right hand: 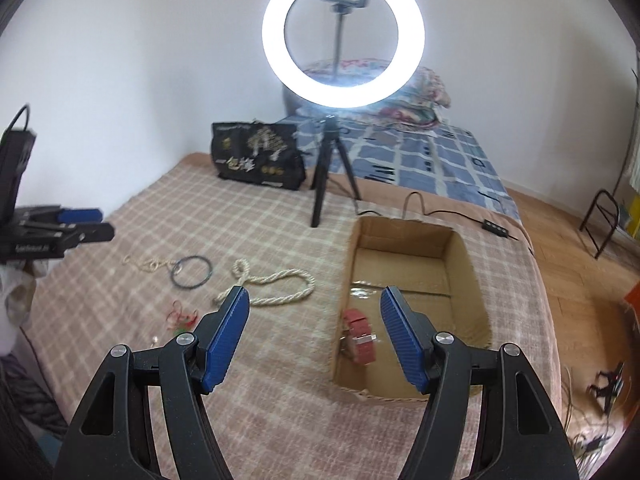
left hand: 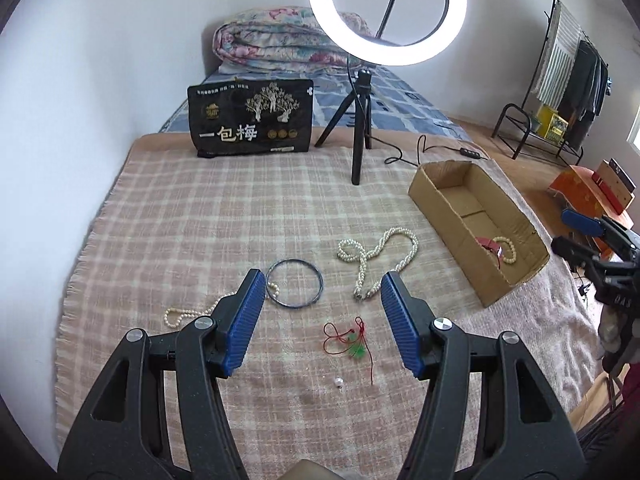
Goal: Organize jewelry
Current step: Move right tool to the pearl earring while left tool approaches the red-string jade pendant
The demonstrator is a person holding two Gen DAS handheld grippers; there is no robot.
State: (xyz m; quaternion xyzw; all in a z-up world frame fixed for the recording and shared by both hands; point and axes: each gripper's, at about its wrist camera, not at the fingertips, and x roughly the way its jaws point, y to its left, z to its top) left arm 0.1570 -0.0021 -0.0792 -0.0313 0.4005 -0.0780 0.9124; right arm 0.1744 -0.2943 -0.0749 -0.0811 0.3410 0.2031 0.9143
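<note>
The jewelry is split between the blanket-covered bed (left hand: 200, 208) and a cardboard box (left hand: 516, 276). Loose on the blanket, in the centre of the left wrist view, lie a twisted pearl rope necklace (left hand: 380, 260), a dark bangle (left hand: 295, 285), a thin pearl strand (left hand: 188, 314) partly hidden behind the left claw's blue pad, a red cord with a green charm (left hand: 352, 338) and, lower, 1 small clear bead (left hand: 338, 381). At the near end of the box, right of centre, rest a red strap piece (left hand: 491, 246) and a beaded bracelet (left hand: 509, 250).

The left claw (left hand: 322, 290) hangs over the loose pieces, its jaws wide apart and holding nothing. The right claw (right hand: 314, 304) hangs at the box's near left edge, also spread wide and empty; the red strap shows between its pads in the lower middle of its view, which is blurred.

The step in hand looks like choosing the next loose piece to carry to the box. The bangle sits between the left claw's tips, so the next move likely calls for lowering onto its rim and pinching thin metal without snagging the strand that touches it.

A black pouch (left hand: 252, 118) in the upper left of the left wrist view reads "一包梅"; its smaller print is too fine to read. A ring light (left hand: 387, 12) on a tripod (left hand: 358, 128) stands beside it.
</note>
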